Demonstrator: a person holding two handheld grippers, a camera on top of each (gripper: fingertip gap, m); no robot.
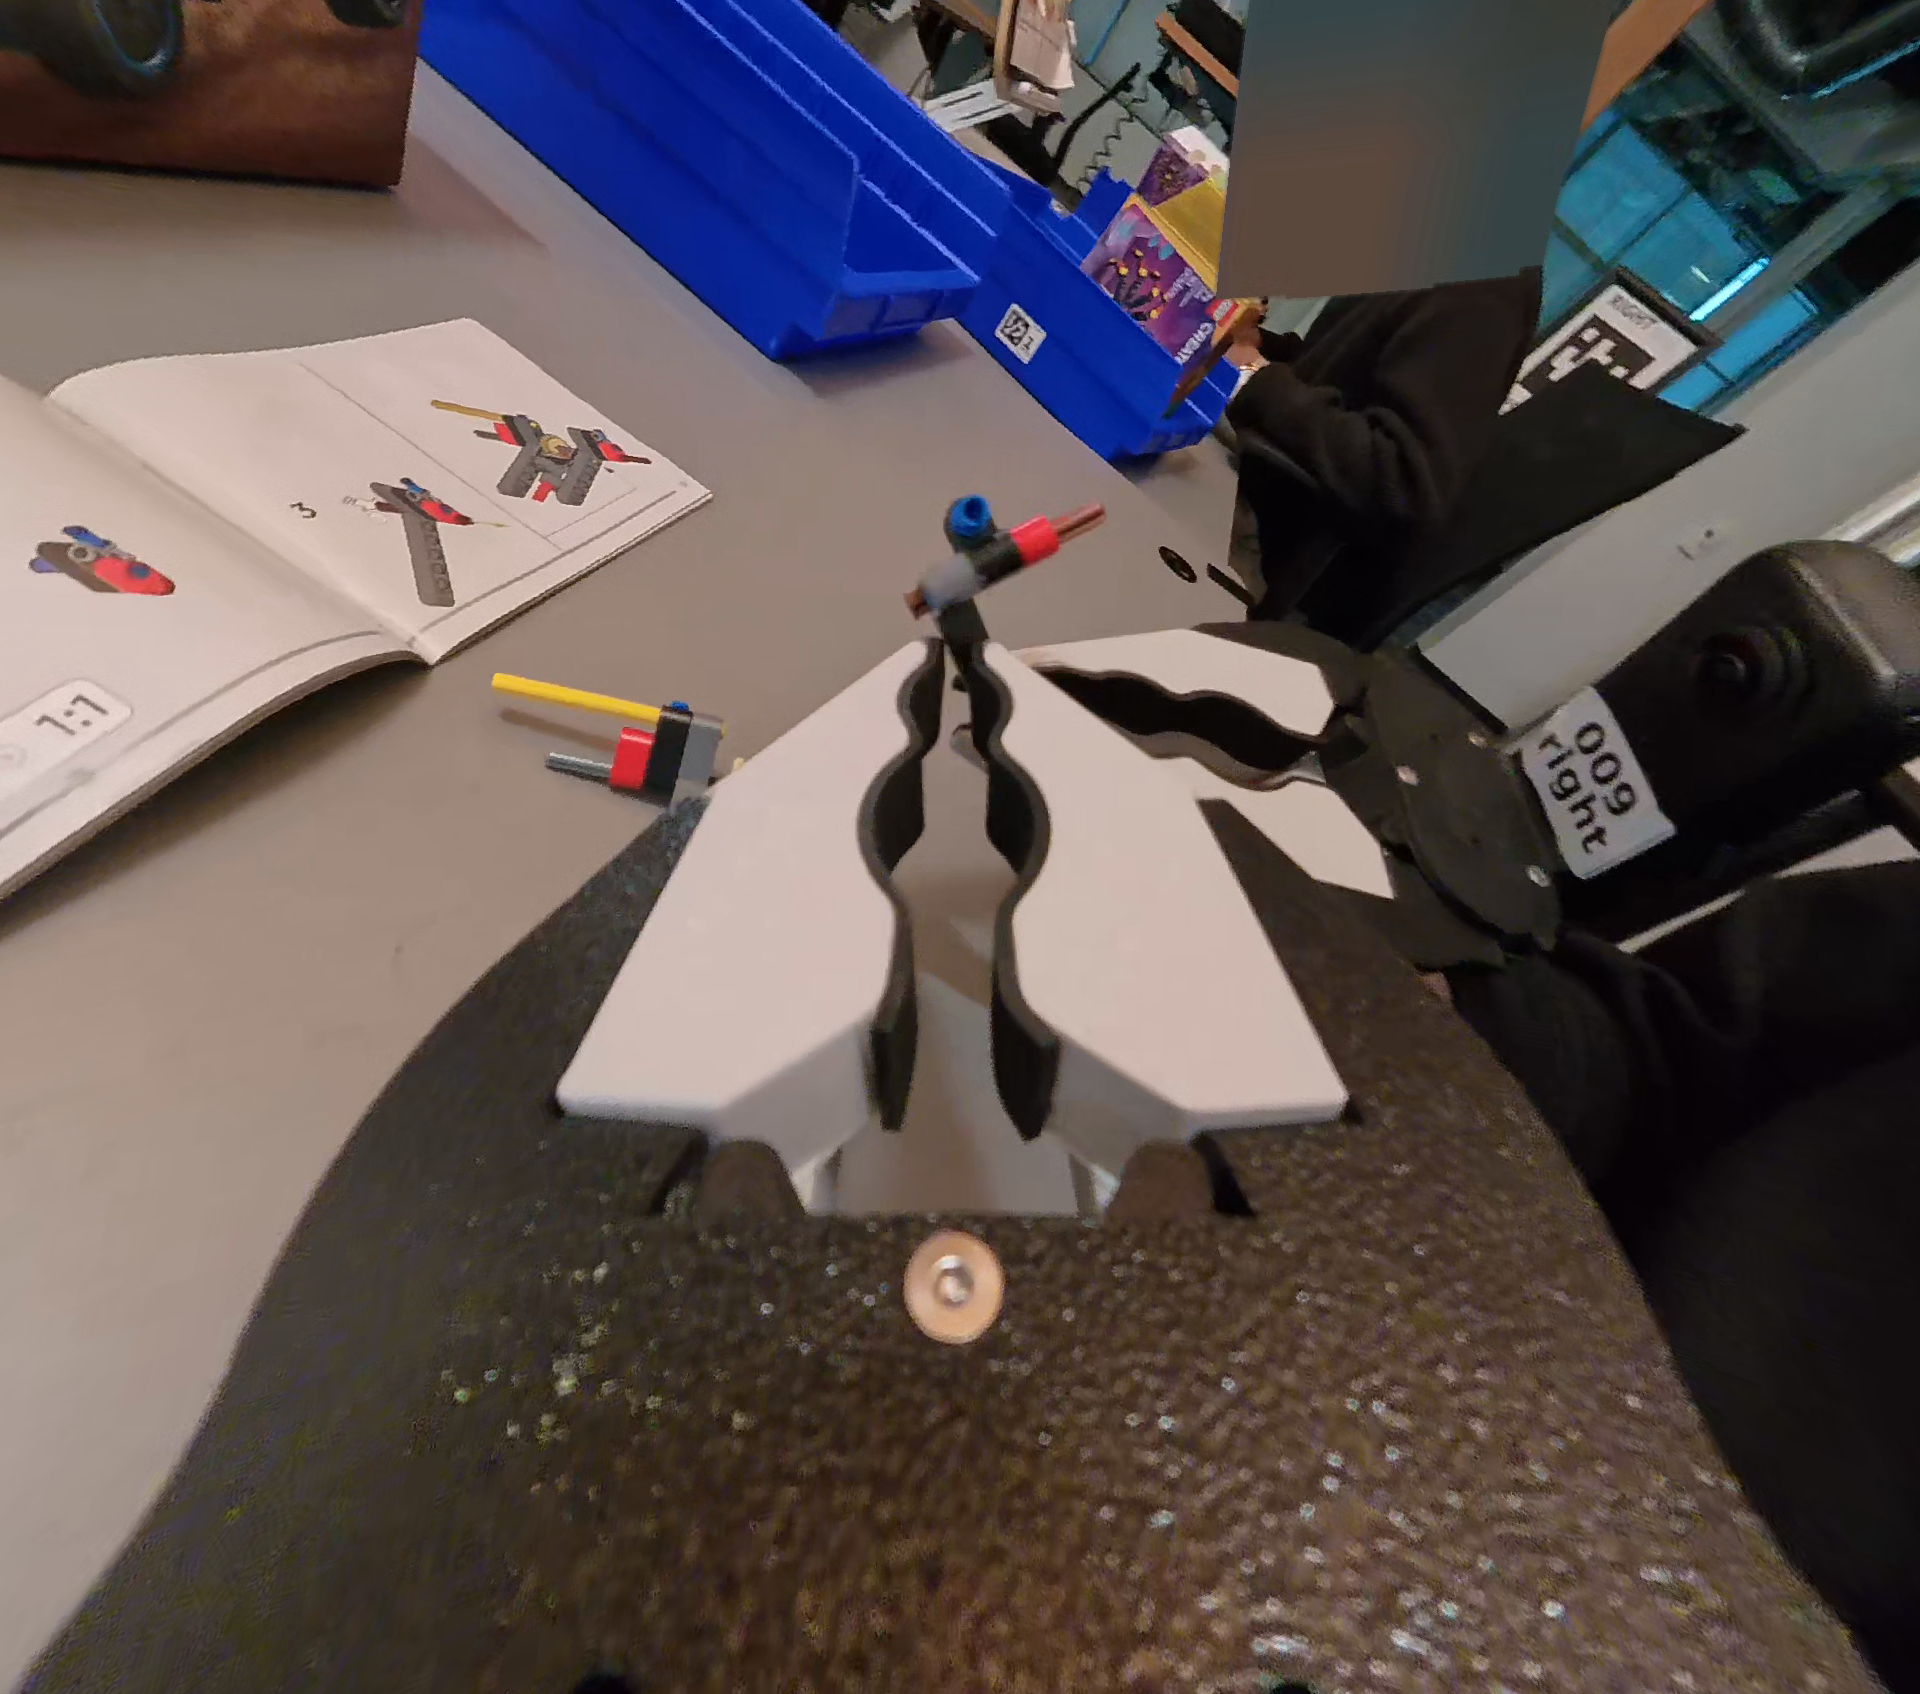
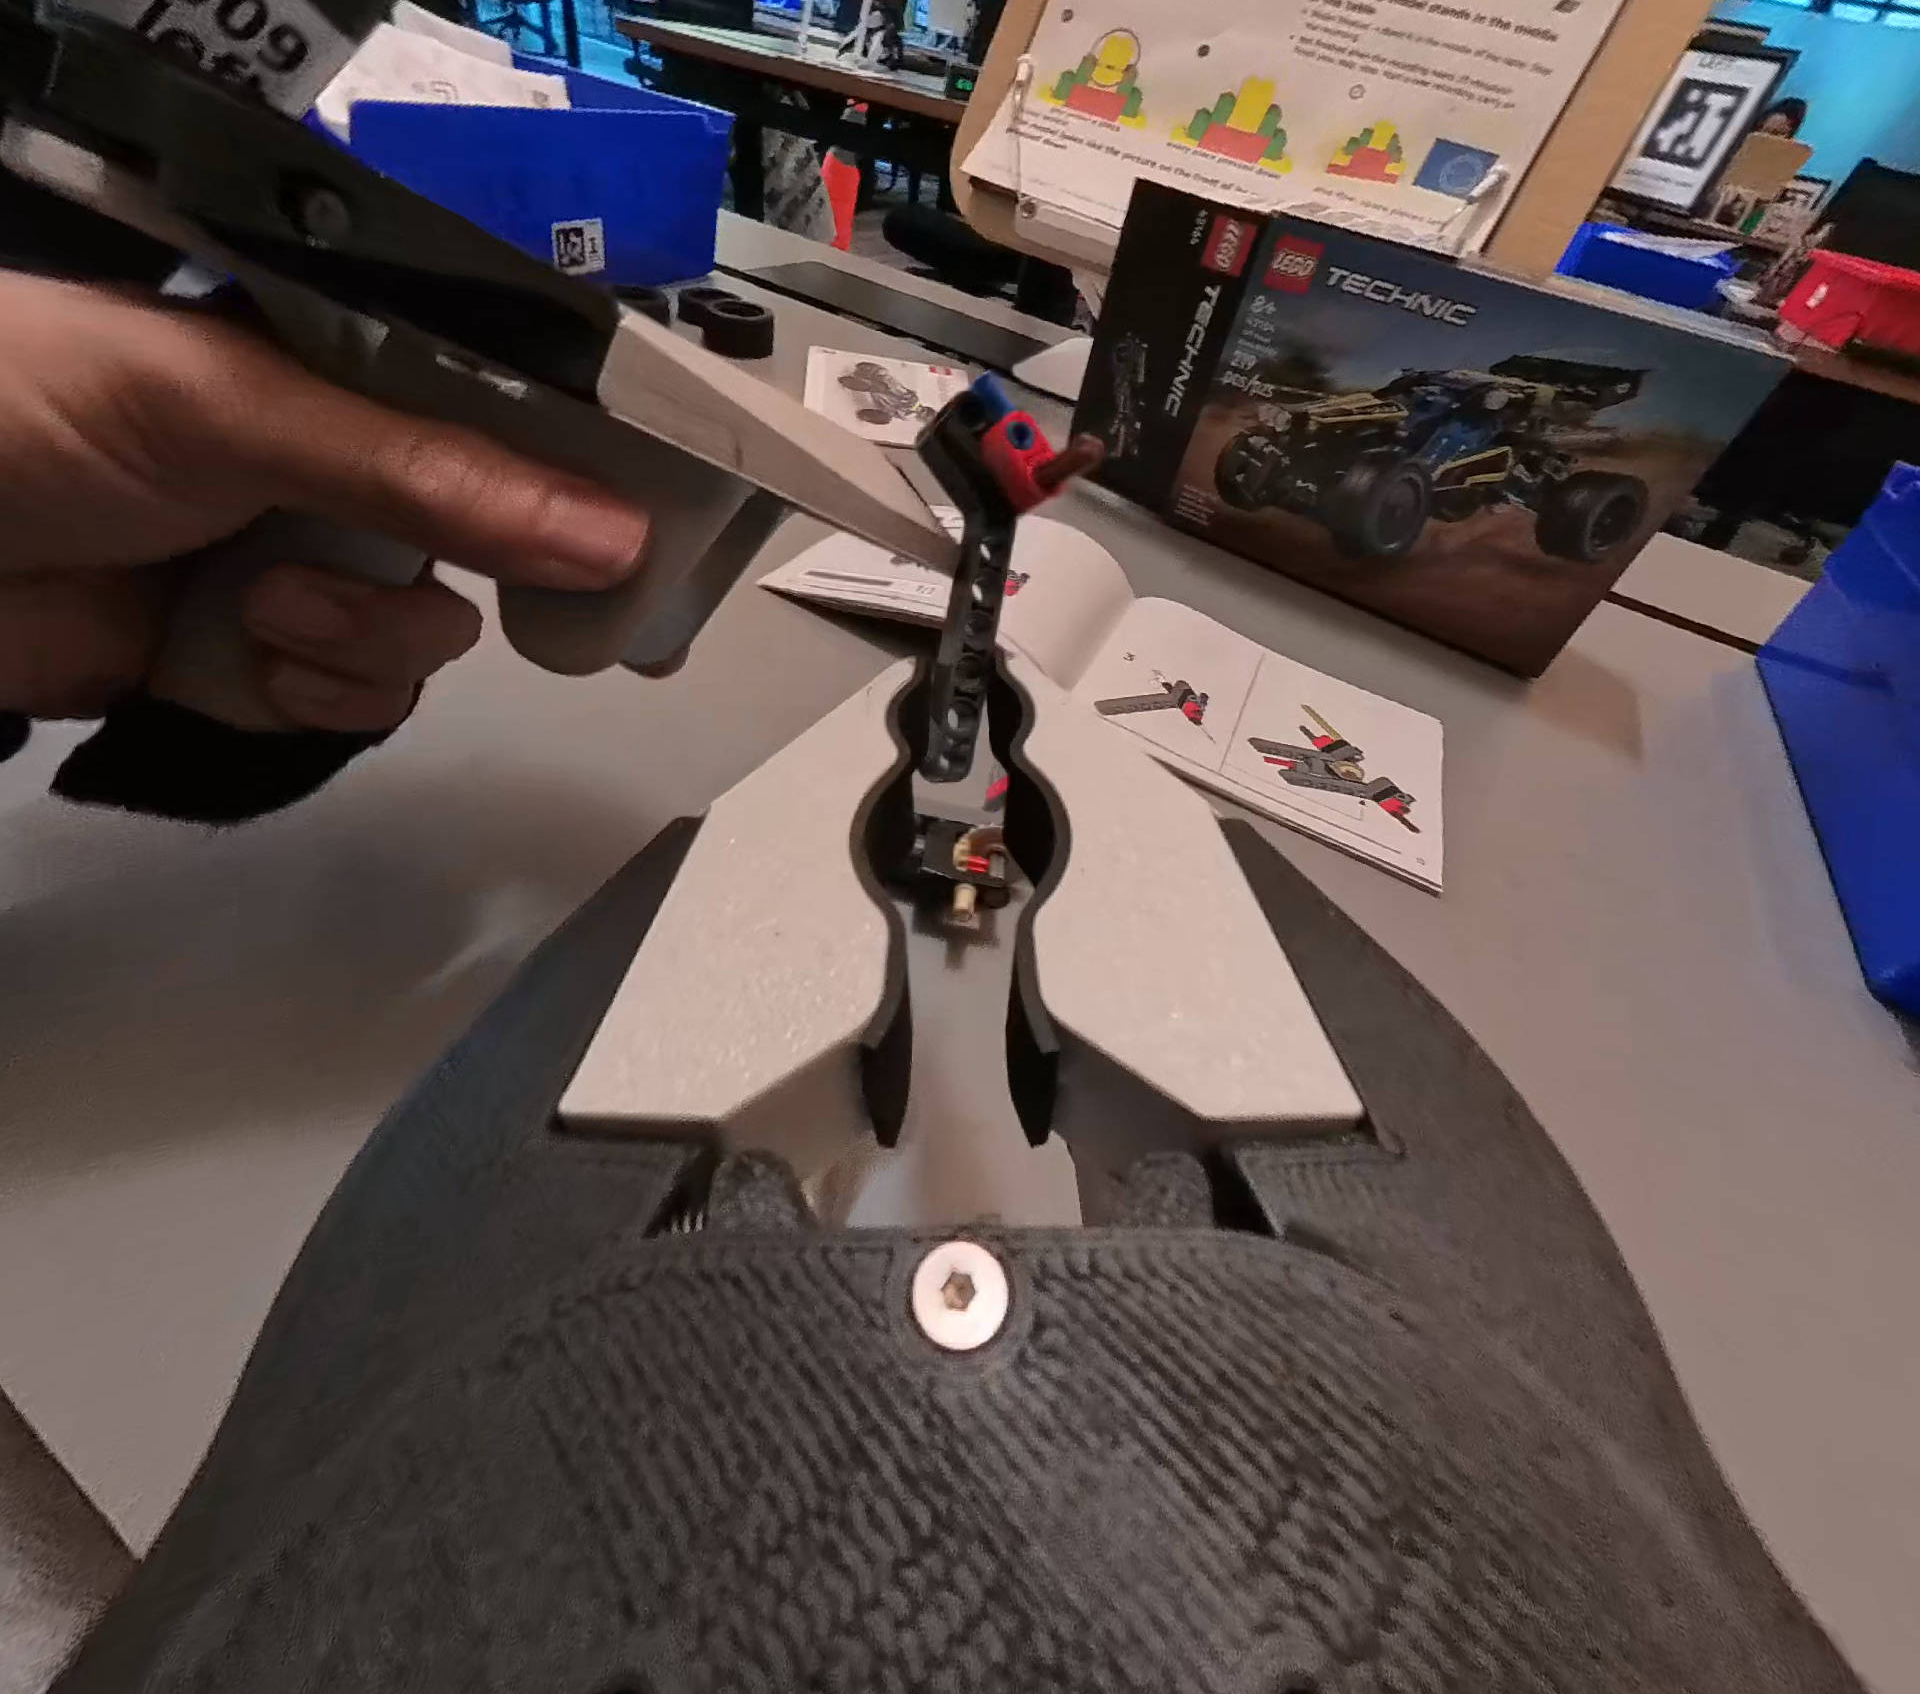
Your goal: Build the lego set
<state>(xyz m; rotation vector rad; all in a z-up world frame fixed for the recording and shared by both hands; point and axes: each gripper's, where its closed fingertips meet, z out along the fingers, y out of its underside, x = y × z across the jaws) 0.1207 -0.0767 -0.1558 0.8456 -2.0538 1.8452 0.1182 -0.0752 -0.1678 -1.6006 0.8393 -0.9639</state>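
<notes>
A long black holed beam [image 2: 971, 605] stands upright above the grey table, with a blue pin, a red connector [image 2: 1016, 444] and a brown axle at its top. My right gripper [image 2: 956, 688] is shut on the beam's lower part. My left gripper [image 1: 961, 657] is shut on the same beam just under the top cluster [image 1: 997, 553], and its tip comes in from the left in the right wrist view [image 2: 894, 517]. A small sub-assembly [image 1: 639, 745] with a yellow axle, red and black parts lies on the table; it also shows below my right gripper's fingers [image 2: 961, 865].
An open instruction booklet [image 1: 312, 501] [image 2: 1247, 730] lies on the table. The set's box [image 2: 1403, 418] stands behind it. Blue bins [image 1: 727, 86] [image 2: 1849, 709] line the table's far side and right. Black tyres [image 2: 727, 319] lie at the back. A person in black [image 1: 1382, 449] sits opposite. Less than 4 cm separates the two grippers' tips.
</notes>
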